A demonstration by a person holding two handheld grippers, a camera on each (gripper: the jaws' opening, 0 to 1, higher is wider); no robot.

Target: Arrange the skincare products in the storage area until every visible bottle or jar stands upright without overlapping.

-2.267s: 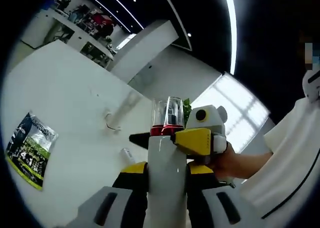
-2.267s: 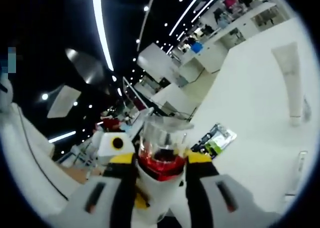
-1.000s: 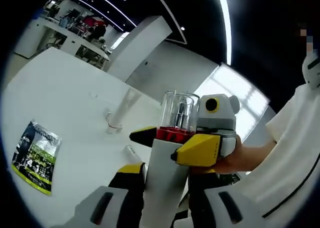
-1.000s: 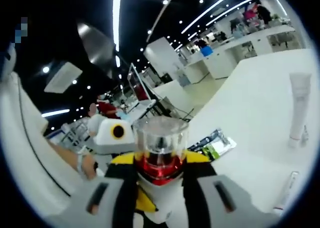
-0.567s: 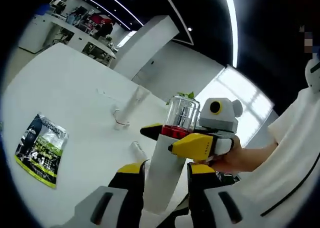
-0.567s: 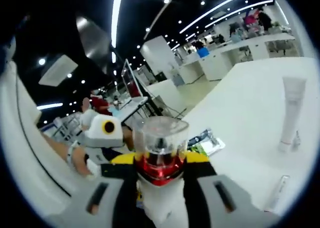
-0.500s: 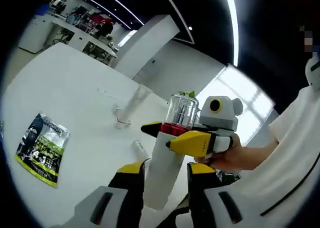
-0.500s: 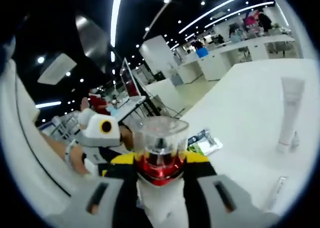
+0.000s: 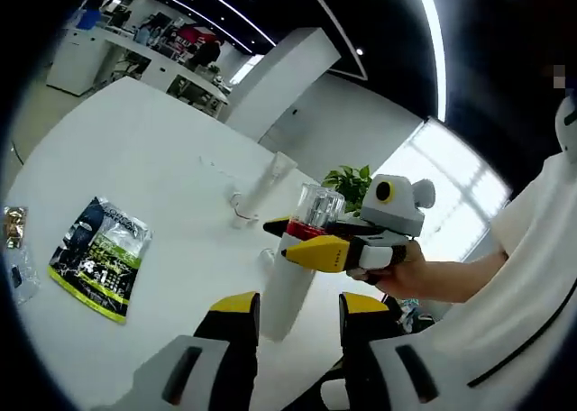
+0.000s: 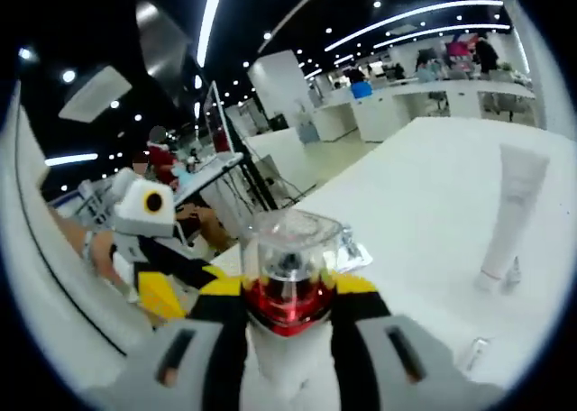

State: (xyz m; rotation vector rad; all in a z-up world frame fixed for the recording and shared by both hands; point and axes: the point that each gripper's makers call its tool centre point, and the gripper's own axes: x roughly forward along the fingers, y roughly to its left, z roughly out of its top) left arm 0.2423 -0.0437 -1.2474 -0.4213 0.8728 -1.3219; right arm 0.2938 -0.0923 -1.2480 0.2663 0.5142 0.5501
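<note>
A white bottle (image 9: 287, 285) with a red collar and a clear cap (image 10: 290, 249) leans slightly over the white table (image 9: 153, 159). My right gripper (image 9: 290, 237) is shut on its red collar, and in the right gripper view the yellow-tipped jaws of the right gripper (image 10: 288, 289) flank that collar. My left gripper (image 9: 297, 305) stands open, its jaws wider than the bottle's lower body and not touching it. The left gripper (image 10: 158, 280) also appears at the left of the right gripper view, held by a hand. The bottle's base is near the table; contact is unclear.
A white tube (image 9: 261, 187) (image 10: 509, 217) stands on its cap farther back. A small tube (image 9: 268, 256) (image 10: 473, 352) lies near it. A green and black sachet (image 9: 99, 256) lies flat to the left, with small wrapped items (image 9: 13, 226) by the table edge. A person's sleeve (image 9: 505, 294) is at right.
The left gripper let go of the bottle's body and drew back, so the bottle looks smaller between its jaws. The right gripper still holds the collar. Both views have shifted.
</note>
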